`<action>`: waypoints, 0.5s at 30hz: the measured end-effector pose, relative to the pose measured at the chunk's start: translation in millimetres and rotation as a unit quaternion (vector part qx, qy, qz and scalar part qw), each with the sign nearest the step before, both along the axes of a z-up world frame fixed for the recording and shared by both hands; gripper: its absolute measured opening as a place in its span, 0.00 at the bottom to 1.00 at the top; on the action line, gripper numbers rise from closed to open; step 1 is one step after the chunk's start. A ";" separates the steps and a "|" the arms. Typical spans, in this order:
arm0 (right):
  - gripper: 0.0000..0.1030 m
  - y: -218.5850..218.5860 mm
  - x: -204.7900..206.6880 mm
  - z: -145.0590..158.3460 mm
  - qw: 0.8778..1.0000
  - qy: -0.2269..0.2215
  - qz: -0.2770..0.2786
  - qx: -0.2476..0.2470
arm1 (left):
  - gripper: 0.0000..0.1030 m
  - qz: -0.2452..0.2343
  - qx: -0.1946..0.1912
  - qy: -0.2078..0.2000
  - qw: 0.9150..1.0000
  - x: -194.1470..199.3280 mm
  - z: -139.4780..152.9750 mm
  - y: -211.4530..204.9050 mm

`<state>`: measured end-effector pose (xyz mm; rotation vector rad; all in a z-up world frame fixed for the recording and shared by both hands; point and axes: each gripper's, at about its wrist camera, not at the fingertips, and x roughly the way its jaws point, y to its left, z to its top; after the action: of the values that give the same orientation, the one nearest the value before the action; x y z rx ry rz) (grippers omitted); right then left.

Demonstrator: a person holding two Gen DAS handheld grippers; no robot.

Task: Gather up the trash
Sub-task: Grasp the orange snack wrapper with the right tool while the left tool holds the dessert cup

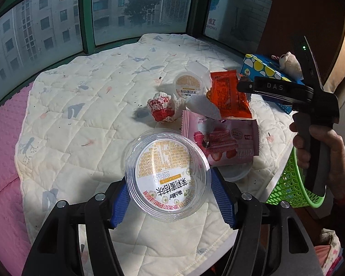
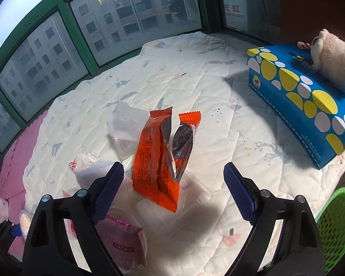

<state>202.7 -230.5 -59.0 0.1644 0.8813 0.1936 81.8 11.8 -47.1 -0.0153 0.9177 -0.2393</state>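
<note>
Two grippers over a littered quilt (image 1: 80, 105) — one loaded, one free

Left gripper (image 1: 170, 197) is clamped on a clear plastic cup (image 1: 166, 177), its printed lid facing the camera; right gripper (image 2: 172, 191) hangs with fingers wide apart above a torn orange wrapper (image 2: 158, 161) lying on the quilt, with a pink wrapper (image 1: 225, 142) near it — green basket (image 1: 289, 184) at the right edge

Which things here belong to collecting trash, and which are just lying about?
Job: clear plastic cup in the left gripper; orange wrapper ahead of the open right gripper; pink wrapper; crumpled red-and-white wrapper; green basket.
Lying about: blue tissue box; plush toy.
</note>
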 end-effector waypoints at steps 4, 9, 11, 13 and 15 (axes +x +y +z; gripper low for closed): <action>0.76 0.5 16.1 -8.5 1.000 0.006 -0.003 0.007 | 0.61 0.006 0.002 0.003 1.000 5.6 -1.5 4.6; 0.65 5.5 32.9 -17.0 1.000 0.017 0.003 0.015 | 0.61 0.010 0.003 0.010 1.000 11.7 -5.9 8.7; 0.53 8.2 36.0 -19.2 1.000 0.018 0.005 0.008 | 0.61 0.012 0.004 0.011 1.000 13.6 -7.2 9.9; 0.42 8.9 35.5 -19.3 1.000 0.015 0.006 0.006 | 0.61 0.015 0.003 0.013 1.000 14.8 -8.1 11.3; 0.35 6.6 31.7 -15.6 1.000 0.007 0.006 0.016 | 0.61 0.017 0.003 0.012 1.000 14.9 -8.0 12.9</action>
<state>234.4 -223.9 -74.6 0.1896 0.8933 0.2183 96.7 24.7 -55.0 -0.0270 0.9413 -0.2054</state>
